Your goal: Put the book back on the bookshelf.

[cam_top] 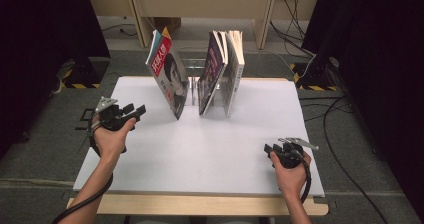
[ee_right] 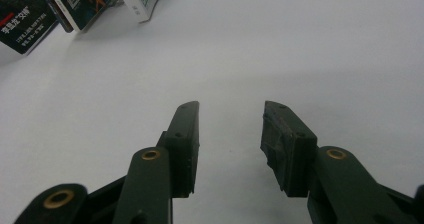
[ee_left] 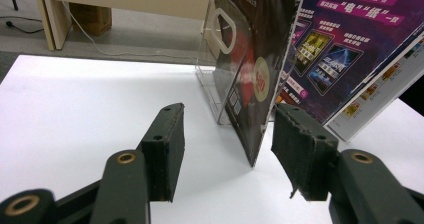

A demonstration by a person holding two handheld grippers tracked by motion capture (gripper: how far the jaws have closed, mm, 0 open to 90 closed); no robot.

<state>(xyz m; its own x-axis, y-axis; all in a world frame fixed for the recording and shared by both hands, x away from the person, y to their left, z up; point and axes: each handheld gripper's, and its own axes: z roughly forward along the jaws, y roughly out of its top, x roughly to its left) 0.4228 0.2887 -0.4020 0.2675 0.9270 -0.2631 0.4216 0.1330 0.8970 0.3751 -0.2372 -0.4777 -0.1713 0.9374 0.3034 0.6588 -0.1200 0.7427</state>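
My left gripper (cam_top: 135,111) hangs over the white board (cam_top: 150,159) with its jaws wide apart and nothing between them, aimed at the red magazine (cam_top: 167,74) just beyond. That magazine stands tilted, its lower edge on the board, leaning beside a clear stand (ee_left: 222,59). My right gripper (ee_right: 230,134) sits low near the front edge, jaws equally parted and empty. Two more books (cam_top: 222,71) lean right of the stand.
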